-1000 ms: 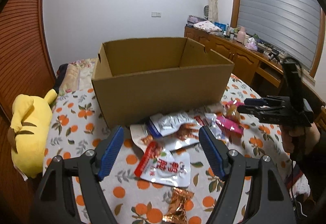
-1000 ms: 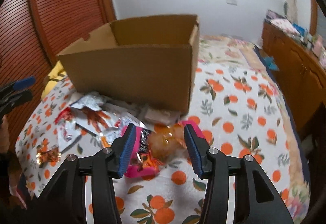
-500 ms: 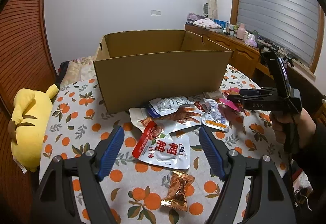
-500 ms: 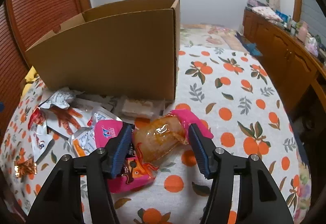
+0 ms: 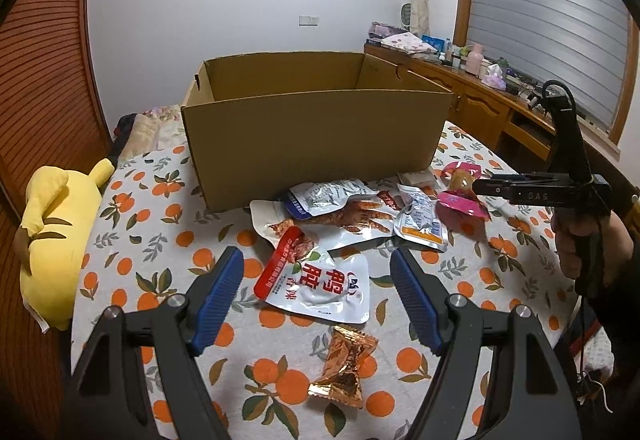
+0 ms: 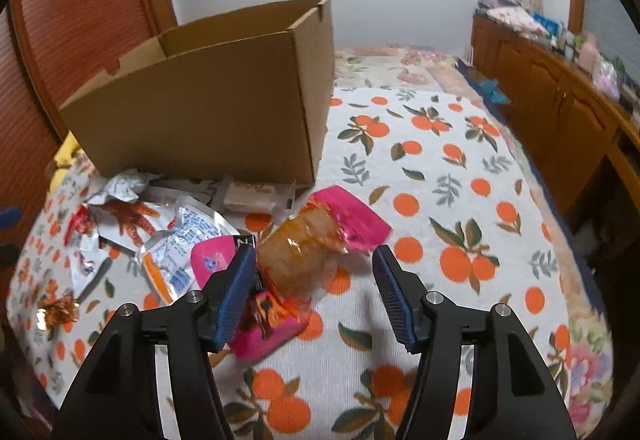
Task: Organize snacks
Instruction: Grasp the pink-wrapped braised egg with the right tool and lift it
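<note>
An open cardboard box (image 5: 316, 136) stands on the orange-print cloth, with snack packets strewn before it. My left gripper (image 5: 317, 261) hovers open above a white and red packet (image 5: 320, 284). A gold wrapper (image 5: 344, 364) lies nearer to me. My right gripper (image 6: 314, 254) is open around a pink packet with an orange-brown snack (image 6: 304, 248). Its left pad is close beside the packet and its right pad stands clear. In the left wrist view a hand holds the right gripper (image 5: 480, 186) at that pink packet (image 5: 460, 184).
A chicken-feet packet (image 5: 352, 220) and a small white and blue packet (image 5: 420, 220) lie by the box front. A yellow plush toy (image 5: 52, 228) sits at the left edge. A wooden cabinet (image 6: 560, 108) with clutter runs along the right.
The right gripper's jaws have widened around the pink packet, and it has dropped closer and rolled a little. The left gripper's view has shifted slightly and then held still.
</note>
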Demonstrator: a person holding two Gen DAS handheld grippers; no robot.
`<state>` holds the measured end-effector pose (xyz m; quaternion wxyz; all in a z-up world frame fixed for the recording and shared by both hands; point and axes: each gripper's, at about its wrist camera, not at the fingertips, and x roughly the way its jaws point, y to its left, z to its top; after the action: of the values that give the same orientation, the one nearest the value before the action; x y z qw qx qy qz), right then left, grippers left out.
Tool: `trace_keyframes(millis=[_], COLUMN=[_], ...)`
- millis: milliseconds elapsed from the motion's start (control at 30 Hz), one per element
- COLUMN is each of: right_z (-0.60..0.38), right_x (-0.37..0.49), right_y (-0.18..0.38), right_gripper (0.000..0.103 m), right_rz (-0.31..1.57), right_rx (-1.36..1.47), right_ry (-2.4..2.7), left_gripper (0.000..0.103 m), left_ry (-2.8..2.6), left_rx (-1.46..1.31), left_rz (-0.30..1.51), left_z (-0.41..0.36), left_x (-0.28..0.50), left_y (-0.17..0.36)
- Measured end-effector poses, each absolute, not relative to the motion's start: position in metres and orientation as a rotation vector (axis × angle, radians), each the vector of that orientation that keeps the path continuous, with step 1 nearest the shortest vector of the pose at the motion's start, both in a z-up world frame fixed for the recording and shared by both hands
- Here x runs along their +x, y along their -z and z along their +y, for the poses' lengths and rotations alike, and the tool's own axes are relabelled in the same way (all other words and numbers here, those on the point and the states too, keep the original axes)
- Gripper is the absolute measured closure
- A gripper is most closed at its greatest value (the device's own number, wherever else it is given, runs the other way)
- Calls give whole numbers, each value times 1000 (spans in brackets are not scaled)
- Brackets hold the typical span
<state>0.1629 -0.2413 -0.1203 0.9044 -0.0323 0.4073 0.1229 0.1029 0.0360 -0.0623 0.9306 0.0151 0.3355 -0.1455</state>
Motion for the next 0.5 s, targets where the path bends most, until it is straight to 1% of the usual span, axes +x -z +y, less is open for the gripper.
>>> trace_keyframes(millis=[300,500], right_z=[-248,-235], right_x=[180,202], right_y=[130,136], right_gripper=[41,41], right_rz=[892,918], right_rx=[102,53], right_ry=[-308,-286], left_gripper=[27,27], left_ry=[277,315], left_rx=[29,28], left_rz=[719,781], left_z=[36,34], left_x=[119,135], left_y=[77,94])
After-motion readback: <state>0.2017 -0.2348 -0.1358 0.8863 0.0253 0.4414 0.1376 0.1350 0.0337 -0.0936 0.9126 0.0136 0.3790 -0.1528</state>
